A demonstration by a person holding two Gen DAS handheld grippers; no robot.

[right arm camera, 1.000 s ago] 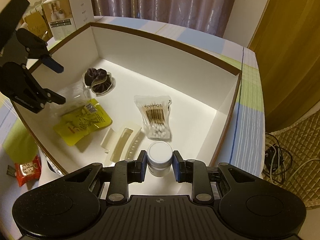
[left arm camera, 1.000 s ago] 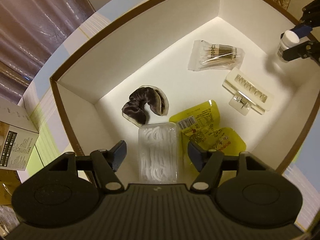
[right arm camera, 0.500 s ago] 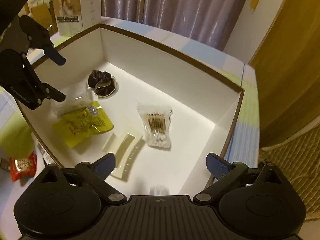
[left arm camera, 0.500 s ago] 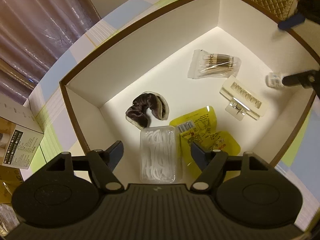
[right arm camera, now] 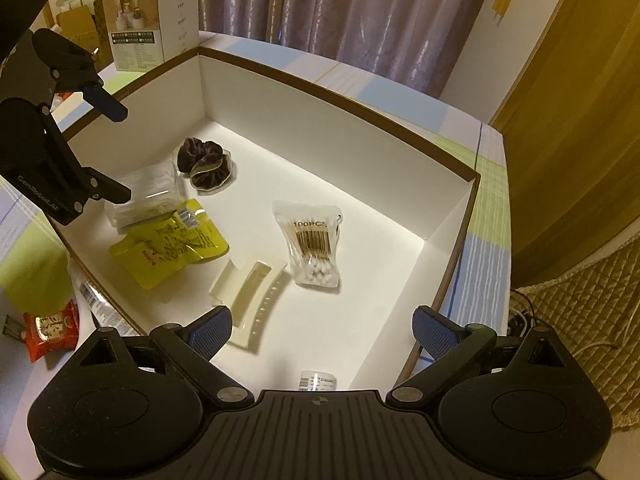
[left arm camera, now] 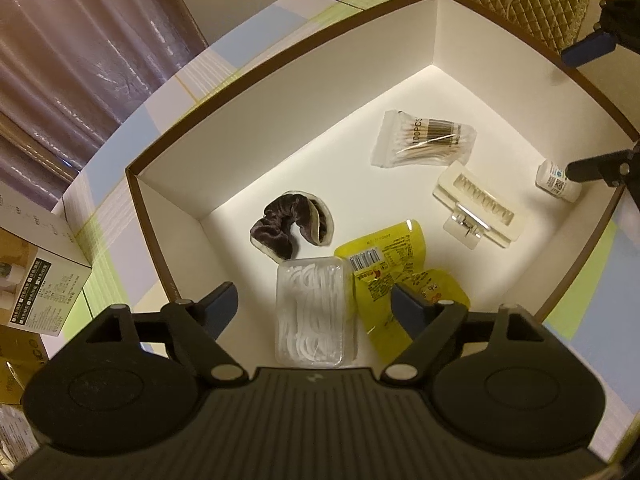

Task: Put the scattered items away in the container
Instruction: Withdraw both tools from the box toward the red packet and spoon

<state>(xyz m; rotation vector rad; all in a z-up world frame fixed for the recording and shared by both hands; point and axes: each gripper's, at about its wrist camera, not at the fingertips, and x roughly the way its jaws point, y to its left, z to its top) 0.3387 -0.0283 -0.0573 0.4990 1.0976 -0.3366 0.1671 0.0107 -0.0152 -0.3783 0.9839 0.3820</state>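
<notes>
A white container (left arm camera: pixel 280 92) with a brown rim (right arm camera: pixel 340 92) holds the items. On its floor lie a clear floss-pick box (left arm camera: pixel 310 316), yellow pouches (left arm camera: pixel 384 276), a dark scrunchie (left arm camera: pixel 280 228), a bag of cotton swabs (right arm camera: pixel 314 248), a cream hair clip (right arm camera: pixel 252 292) and a small white bottle (right arm camera: pixel 318 382). My left gripper (left arm camera: pixel 314 304) hangs over the floss box, its jaws opening and clear of the box's sides. My right gripper (right arm camera: pixel 323 326) stands open and empty above the bottle, which lies on its side (left arm camera: pixel 556 180).
A printed cardboard carton (right arm camera: pixel 152 20) stands on the striped tablecloth behind the container's left corner. A red snack packet (right arm camera: pixel 50 328) and a barcoded wrapper (right arm camera: pixel 92 300) lie outside the near left wall. A quilted chair (right arm camera: pixel 580 320) is at the right.
My right gripper opened and let go of the white bottle, which now lies on the container floor. My left gripper's jaws spread wider around the floss box.
</notes>
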